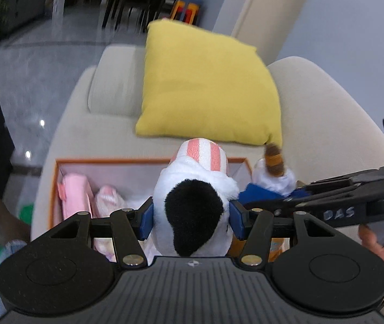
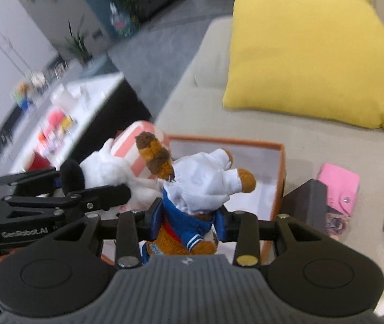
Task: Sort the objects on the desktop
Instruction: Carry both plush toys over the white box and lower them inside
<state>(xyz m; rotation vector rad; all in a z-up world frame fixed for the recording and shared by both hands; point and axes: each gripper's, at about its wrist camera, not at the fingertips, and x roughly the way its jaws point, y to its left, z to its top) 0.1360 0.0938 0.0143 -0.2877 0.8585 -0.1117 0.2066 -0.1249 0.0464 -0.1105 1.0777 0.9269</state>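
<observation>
The left claw [image 1: 190, 220] is clenched on a white plush [image 1: 194, 202] with a black patch and a pink-striped end; its blue pads [image 1: 146, 222] press into the plush's sides, spread fairly wide by the soft body. The plush sits squarely between the fingers, its long axis running away from the claw, striped end pointing forward and black patch nearest the camera.

The right claw [image 2: 187, 221] grips a brown plush [image 2: 189, 189] in a white shirt and blue jacket, pads squeezing the jacket at the waist, at a narrower spread than the left. This plush also lies along the claw's line, its striped brown tail [image 2: 155, 152] and shirted back pointing away, one brown paw out to the right.

Both plushes are held in the air side by side, almost touching, above an orange-rimmed box [image 2: 281, 178] on a beige sofa [image 2: 313, 140]. Pink soft things [image 1: 77, 195] lie in the box. A yellow cushion [image 1: 205, 86] leans on the sofa back beyond it. A pink pouch [image 2: 340, 186] lies right of the box, just beside a dark block.
</observation>
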